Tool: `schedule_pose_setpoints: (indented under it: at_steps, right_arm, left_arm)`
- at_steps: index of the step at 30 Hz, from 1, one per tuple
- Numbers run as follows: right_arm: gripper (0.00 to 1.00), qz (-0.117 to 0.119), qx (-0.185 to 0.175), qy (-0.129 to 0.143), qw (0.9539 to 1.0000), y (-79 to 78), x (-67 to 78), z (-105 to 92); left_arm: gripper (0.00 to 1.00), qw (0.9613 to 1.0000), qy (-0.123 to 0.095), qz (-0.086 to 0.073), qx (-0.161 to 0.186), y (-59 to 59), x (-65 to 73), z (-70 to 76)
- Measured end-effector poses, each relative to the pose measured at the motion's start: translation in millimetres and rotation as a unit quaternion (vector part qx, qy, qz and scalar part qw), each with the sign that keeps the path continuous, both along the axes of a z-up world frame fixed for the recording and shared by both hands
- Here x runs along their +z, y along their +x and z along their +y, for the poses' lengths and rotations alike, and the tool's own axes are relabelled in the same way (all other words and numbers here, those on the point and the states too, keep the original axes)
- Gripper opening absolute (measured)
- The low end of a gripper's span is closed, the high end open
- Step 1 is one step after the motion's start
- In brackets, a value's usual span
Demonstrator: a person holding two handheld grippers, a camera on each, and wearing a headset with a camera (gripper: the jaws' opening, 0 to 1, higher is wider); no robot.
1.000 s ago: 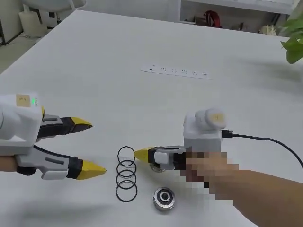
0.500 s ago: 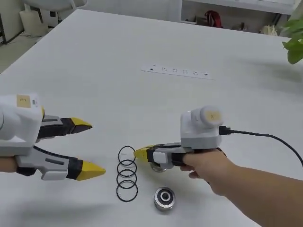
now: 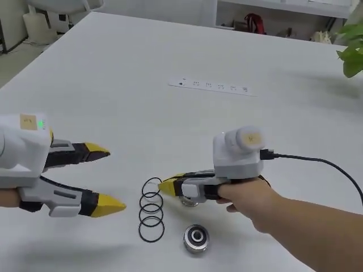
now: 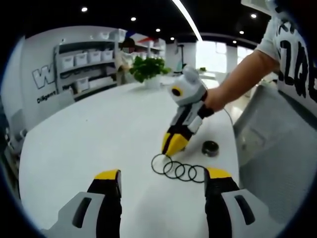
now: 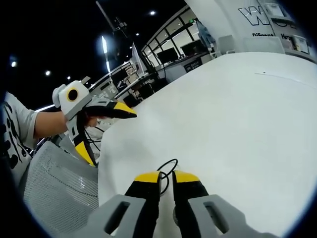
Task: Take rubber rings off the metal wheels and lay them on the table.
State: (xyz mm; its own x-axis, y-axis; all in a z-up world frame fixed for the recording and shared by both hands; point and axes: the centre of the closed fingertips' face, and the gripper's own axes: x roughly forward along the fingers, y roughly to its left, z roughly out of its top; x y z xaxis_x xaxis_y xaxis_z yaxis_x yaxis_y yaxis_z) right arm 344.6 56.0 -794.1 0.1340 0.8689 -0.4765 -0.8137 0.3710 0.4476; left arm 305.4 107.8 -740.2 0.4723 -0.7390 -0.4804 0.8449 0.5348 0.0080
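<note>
Ring work at the wheel, four laid out

Our right claw (image 5: 167, 177) is narrow, its yellow tips almost together. A black loop shows just past them in the right gripper view, and we cannot tell whether the tips pinch it or only point at it. In the head view this claw lies low over a metal wheel (image 3: 190, 198), which it partly hides. Its tips sit just beside the top of a row of four rubber rings (image 3: 151, 204), which lie flat and touch one another. Our left claw (image 3: 108, 178) hangs wide open and empty, off to the left of the row. A second wheel (image 3: 196, 238) lies near the row's lower end, and we cannot tell whether it carries a ring.

We judge the step in hand to be stripping a ring from the covered wheel. The next move calls for a firm pinch on the rubber alone and a pull clear of the rim. The left claw may have to steady the wheel.

The table (image 3: 170, 124) is plain white. A power strip (image 3: 211, 86) lies further back and a cable (image 3: 309, 163) trails off to the right. Beyond stand a plant (image 3: 353, 48) and shelves (image 4: 81, 64).
</note>
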Motion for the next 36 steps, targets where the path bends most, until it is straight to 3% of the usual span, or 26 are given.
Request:
schedule_pose_setpoints:
  at_steps: [9, 15, 36]
  right_arm:
    - [0.12, -0.008, 0.001, -0.002, 1.0000, 1.2, 3.6, -0.2]
    - [0.15, -0.008, -0.002, 0.012, 0.9999, 1.0, 12.3, 1.8]
    - [0.29, -0.040, -0.014, 0.069, 0.9967, 6.7, 73.2, -8.4]
  left_arm:
    - [0.69, 1.0000, 0.003, 0.001, -0.001, 0.0, -1.0, 0.5]
    - [0.69, 1.0000, 0.003, -0.002, -0.002, -0.1, 1.4, -0.4]
    - [0.72, 0.9998, -0.009, -0.016, 0.001, 3.3, 21.7, -3.3]
